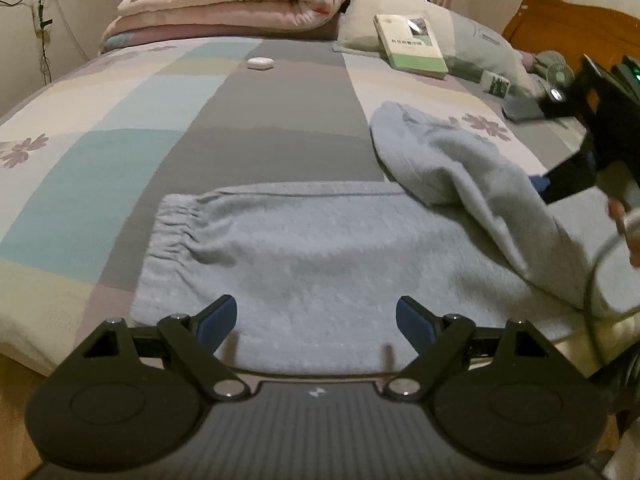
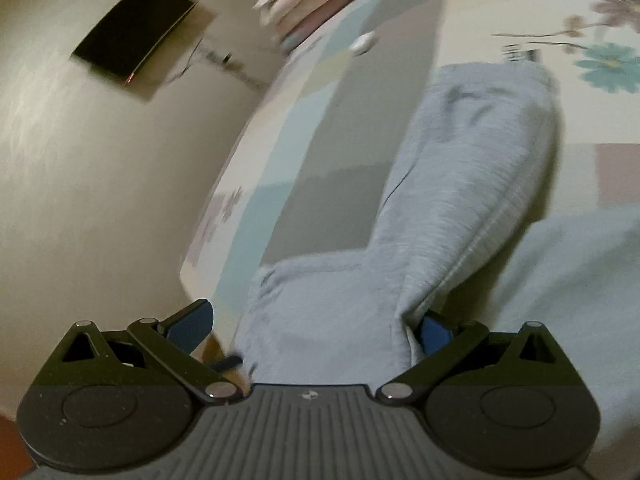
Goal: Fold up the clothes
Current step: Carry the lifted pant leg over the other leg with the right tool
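Trousers (image 1: 320,256), pale blue and fleecy, lie across the near edge of the bed (image 1: 120,128). The elastic waistband (image 1: 172,232) points toward the bed's left side. One leg lies flat along the near edge. The other leg (image 1: 452,160) is lifted and draped, rising toward the right side of the bed.

Your left gripper (image 1: 316,320) hovers just above the flat part of the trousers. Its jaws stand wide apart with nothing between them.

Your right gripper (image 2: 316,328) also has its jaws spread wide. Fabric of the raised leg hangs down between them and bunches against the right pad (image 2: 436,334). The left pad (image 2: 192,324) is clear of the cloth, so this is no pinch; whether the cloth is truly carried or only draped there, the pictures do not settle.

The step in hand looks like laying the raised leg over the flat one. To do it well, close the right jaws on the leg's edge before carrying it. Bring it across low so it does not twist. Line its outer seam with the leg beneath. Use the left gripper to pin the flat layer near the waistband so it does not slide.

A book (image 1: 412,46) and folded quilt (image 1: 224,8) sit at the far edge, well apart.
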`<state>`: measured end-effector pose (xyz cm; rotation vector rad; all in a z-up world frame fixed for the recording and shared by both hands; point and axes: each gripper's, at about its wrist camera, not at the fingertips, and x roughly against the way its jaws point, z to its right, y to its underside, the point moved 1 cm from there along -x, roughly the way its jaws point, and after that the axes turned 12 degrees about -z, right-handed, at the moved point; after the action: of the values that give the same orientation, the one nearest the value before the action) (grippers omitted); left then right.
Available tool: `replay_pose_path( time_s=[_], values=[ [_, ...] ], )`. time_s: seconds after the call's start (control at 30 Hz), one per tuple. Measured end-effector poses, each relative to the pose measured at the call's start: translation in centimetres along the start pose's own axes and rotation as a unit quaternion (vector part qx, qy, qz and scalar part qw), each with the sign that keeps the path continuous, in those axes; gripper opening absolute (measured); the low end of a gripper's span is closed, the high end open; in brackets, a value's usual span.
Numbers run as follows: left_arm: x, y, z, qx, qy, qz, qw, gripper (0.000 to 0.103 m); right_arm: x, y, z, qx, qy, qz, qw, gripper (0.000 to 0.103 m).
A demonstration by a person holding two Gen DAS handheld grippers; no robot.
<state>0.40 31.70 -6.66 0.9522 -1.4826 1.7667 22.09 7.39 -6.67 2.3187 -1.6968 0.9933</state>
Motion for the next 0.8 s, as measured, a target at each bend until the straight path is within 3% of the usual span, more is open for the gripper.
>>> replay_pose_path(
  time_s=[0.2, 0.37, 0.47, 0.8],
  values=[
    [0.8, -0.6, -1.1, 0.016, 0.002, 0.014, 0.9998, 0.087, -3.7, 2.2, -2.9, 0.058, 0.004, -0.073, 0.996, 0.103],
    [0.4, -0.8, -0.6, 0.017, 0.019, 0.01, 0.9996, 0.087, -5.1, 4.7, -1.5, 0.043, 0.019, -0.111, 0.993, 0.103],
    [0.1, -0.9, 0.0, 0.008, 0.024, 0.007, 0.9996, 0.087, -4.1, 4.5, -0.7, 0.016, -0.002, -0.1, 0.995, 0.103],
    [-0.4, -0.9, 0.3, 0.007, 0.03, 0.006, 0.9995, 0.087, 0.7, 1.0, 1.7, -0.024, 0.007, -0.003, 1.0, 0.103]
  ],
)
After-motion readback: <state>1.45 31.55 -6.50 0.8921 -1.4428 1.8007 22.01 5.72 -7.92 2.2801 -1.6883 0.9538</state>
